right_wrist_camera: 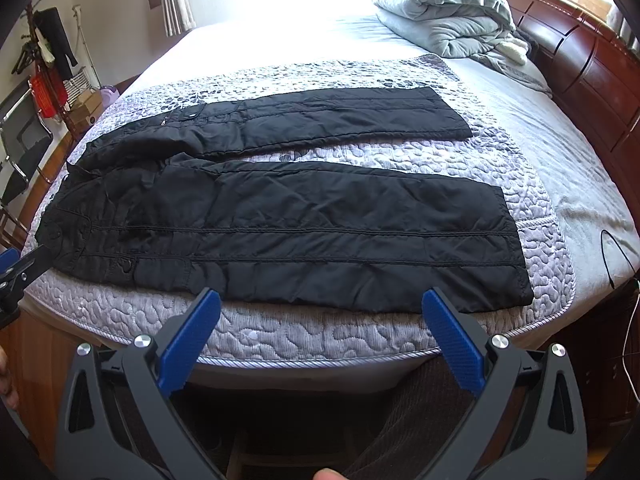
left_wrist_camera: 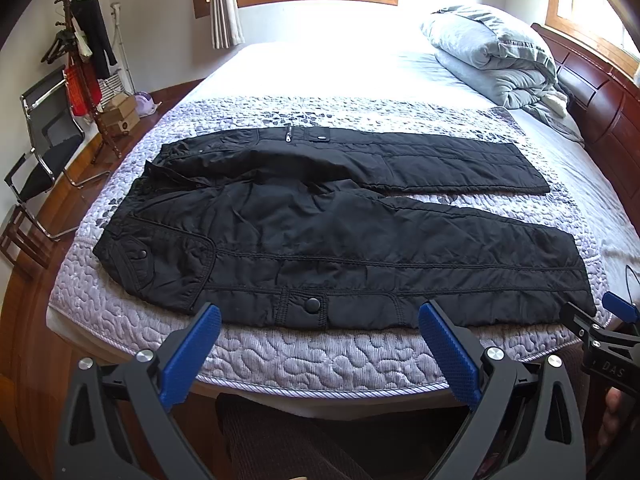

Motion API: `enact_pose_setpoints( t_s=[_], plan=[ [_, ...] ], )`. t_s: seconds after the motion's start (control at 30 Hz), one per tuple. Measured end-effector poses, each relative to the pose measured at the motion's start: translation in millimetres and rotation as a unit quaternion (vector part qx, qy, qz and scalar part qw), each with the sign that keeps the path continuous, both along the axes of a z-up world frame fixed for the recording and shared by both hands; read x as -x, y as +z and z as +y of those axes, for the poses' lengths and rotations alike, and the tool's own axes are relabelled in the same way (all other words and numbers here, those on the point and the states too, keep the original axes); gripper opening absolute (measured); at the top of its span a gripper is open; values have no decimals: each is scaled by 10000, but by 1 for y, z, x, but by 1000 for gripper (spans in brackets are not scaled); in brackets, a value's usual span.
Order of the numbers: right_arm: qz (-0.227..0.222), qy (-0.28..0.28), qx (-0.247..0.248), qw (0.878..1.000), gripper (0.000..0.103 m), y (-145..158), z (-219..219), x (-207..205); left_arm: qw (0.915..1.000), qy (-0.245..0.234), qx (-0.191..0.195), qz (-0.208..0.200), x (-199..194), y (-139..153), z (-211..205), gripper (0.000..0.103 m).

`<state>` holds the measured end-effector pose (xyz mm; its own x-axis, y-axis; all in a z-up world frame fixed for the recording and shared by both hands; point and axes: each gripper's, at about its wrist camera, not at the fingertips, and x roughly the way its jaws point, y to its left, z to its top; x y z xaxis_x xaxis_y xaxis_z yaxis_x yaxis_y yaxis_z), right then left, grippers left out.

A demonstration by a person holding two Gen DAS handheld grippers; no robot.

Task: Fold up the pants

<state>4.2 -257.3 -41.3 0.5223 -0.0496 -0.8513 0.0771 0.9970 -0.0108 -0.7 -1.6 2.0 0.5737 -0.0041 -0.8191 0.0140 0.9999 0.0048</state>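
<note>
Left claw (left_wrist_camera: pixel 320 344) and right claw (right_wrist_camera: pixel 320 332) both hover spread wide and empty at the near bed (left_wrist_camera: pixel 280 356) edge; pants (right_wrist_camera: pixel 280 224) lie flat, legs apart; no fold made, all folding remains.

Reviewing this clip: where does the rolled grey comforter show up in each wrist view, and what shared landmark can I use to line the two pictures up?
Left wrist view: the grey comforter sits upper right, at the bed's far end by the wooden headboard.
Right wrist view: the same comforter is top, right of centre, beside the headboard.
Shared landmark: the black pants spread flat across the quilted cover.
</note>
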Motion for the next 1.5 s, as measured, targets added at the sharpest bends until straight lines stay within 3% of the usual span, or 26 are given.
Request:
enact_pose_setpoints(
  t_s=[1.2,1.3,1.43,1.5],
  plan=[
    [16,-153,95,9998,101,-7,-20,-24,10000,-21,-77,58,-24,-6,-2,100],
    [-38,-18,138,9999,101,-5,-26,-39,9995,-93,258,155,-36,-8,5,100],
    [-425,60,348,9985,101,19,-53,-76,9916,-328,1234,228,-74,0,43,100],
    [-664,100,503,9965,101,35,-72,-101,9912,-294,1269,230,-106,6,71,100]
  ],
)
